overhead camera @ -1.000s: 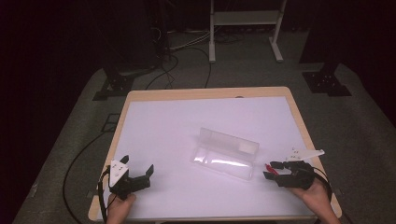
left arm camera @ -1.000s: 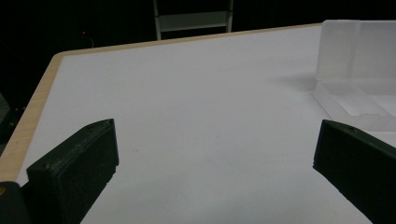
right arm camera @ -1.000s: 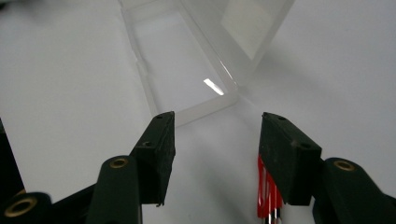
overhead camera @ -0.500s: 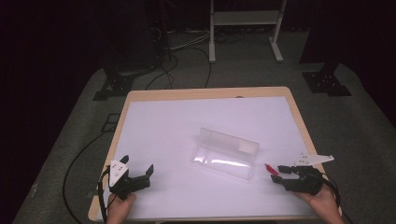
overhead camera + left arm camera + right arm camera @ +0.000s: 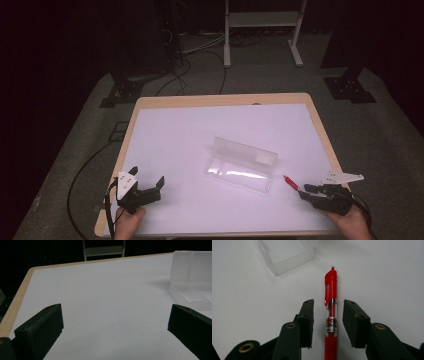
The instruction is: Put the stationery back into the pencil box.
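Pen axis: red pen (image 5: pixel 330 315) points 12 o'clock, lying between the jaws.
Right gripper (image 5: pixel 329 323): parted, not gripping.
Left gripper (image 5: pixel 142 190): spread wide, empty.

overhead on table (image 5: pixel 165 145), 2 close gripper views
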`<state>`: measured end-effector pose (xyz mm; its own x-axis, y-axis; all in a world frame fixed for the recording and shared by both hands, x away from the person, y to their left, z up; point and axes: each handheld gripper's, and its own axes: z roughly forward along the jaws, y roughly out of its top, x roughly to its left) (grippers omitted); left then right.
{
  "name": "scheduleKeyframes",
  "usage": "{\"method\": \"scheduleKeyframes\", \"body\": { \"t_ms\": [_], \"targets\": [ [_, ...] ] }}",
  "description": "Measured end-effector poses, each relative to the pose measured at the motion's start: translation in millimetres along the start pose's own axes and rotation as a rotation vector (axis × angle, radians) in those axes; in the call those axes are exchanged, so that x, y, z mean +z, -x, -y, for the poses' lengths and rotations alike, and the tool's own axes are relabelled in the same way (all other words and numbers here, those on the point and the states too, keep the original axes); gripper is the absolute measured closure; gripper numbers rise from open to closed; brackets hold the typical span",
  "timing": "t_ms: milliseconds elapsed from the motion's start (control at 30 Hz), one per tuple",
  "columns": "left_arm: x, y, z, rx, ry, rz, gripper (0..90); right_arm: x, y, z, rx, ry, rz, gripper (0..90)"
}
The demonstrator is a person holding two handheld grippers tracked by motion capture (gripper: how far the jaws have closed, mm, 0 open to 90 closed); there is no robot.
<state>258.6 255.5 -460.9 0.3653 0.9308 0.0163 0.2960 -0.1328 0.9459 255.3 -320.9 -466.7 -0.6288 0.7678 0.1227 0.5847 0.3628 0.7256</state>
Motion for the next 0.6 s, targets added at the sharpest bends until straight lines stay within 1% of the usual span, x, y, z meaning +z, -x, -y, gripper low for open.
{"method": "scheduleKeyframes", "body": {
  "t_ms": [33,100,167,200,333,500,600],
  "targets": [
    [0.0,-0.1,0.0,-0.001,0.0,0.0,0.0,0.3,-0.4,0.9,0.006,-0.002,0.002,62.7],
    [0.0,0.0,0.0,-0.001,-0.001,0.0,0.0,1.2,-0.5,2.2,0.001,0.001,0.01,64.7],
    [-0.1,0.1,0.0,0.001,0.0,0.001,0.0,2.6,-1.0,3.0,0.006,-0.003,0.015,67.2],
    [-0.1,0.2,0.0,0.001,0.0,0.0,0.0,3.5,-0.7,3.4,0.0,-0.005,0.019,68.1],
    [-0.1,0.0,0.0,0.0,0.0,-0.001,0.0,5.6,-1.4,4.3,0.005,-0.009,0.031,72.3],
    [-0.1,0.1,0.0,0.0,-0.001,-0.001,0.0,6.3,-0.5,5.7,0.012,-0.011,0.031,77.6],
    [-0.2,0.2,0.0,0.001,0.0,-0.001,0.0,6.2,0.5,5.9,0.024,-0.009,0.023,78.1]
  ]
}}
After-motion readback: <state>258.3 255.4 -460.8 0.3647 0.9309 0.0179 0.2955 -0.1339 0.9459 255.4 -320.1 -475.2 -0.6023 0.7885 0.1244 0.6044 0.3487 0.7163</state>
